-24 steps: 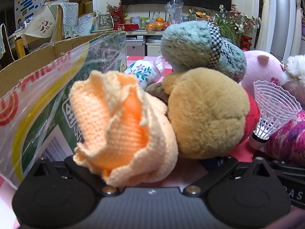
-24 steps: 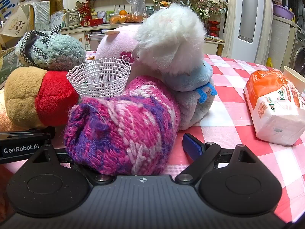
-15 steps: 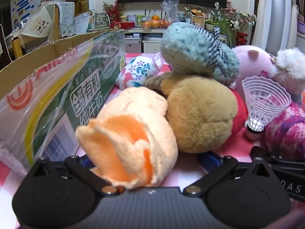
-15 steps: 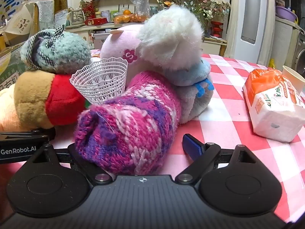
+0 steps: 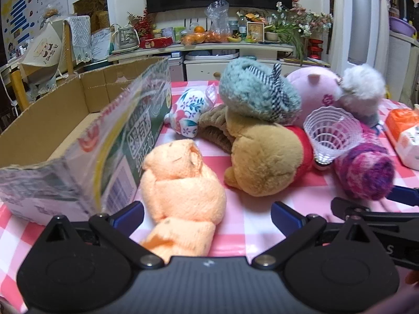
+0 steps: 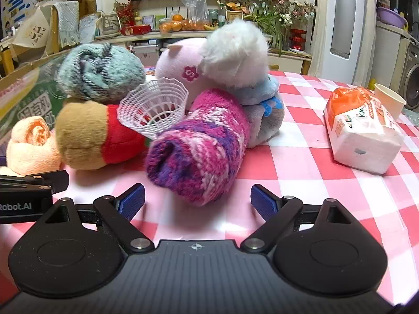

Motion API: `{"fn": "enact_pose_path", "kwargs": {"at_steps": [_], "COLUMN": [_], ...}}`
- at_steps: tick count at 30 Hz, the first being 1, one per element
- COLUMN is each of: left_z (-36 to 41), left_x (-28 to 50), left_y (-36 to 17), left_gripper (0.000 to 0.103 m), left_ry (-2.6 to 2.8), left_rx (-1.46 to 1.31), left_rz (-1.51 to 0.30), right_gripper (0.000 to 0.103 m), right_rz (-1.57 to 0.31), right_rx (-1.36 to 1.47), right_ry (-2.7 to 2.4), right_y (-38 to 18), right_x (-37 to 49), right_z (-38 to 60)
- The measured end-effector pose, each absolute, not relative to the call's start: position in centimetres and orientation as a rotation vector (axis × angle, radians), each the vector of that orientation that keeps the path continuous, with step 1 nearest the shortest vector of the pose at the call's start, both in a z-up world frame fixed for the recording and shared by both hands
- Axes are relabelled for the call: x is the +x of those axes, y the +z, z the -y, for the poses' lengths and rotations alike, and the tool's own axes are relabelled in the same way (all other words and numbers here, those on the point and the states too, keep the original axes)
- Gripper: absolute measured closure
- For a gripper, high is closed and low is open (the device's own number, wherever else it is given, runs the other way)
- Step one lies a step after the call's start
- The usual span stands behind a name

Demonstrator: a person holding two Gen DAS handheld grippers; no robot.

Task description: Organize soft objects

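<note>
Both hand-held grippers have let go since the earlier frames: left hand-held gripper (image 5: pixel 207 213) spread wide, orange knit roll (image 5: pixel 183 193) lying loose on the desk (image 5: pixel 251 225) beside the cardboard box (image 5: pixel 86 141); right hand-held gripper (image 6: pixel 197 201) released, pink-purple knit roll (image 6: pixel 199 149) resting against the bear plush (image 6: pixel 86 136).

Both fisheye views sit low over the pink-and-white checked tablecloth (image 5: pixel 251 217), facing the far shelf. The left-wrist view looks close onto a rolled peach towel (image 5: pixel 183 193); the right-wrist view onto a pink-purple knitted roll (image 6: pixel 199 151) (both views share these).
</note>
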State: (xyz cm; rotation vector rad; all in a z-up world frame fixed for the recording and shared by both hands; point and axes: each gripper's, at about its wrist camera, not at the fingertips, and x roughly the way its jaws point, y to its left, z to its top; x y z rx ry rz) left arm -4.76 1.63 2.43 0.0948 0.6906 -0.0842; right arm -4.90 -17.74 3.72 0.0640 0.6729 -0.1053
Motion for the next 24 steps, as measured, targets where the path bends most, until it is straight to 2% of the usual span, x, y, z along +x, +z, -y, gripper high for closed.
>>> {"fn": "enact_pose_path", "kwargs": {"at_steps": [24], "left_z": [-9.4], "left_x": [-11.4], "left_y": [9.3], "left_gripper": [0.001], "left_ry": [-0.003], "left_rx": [0.144], "left_rz": [-0.579], "right_gripper": [0.0], "right_rz": [-0.523], "right_rx": [0.043], "right_ry": [0.044], "right_y": [5.4], "right_x": [-11.1], "right_z": [14.5]}}
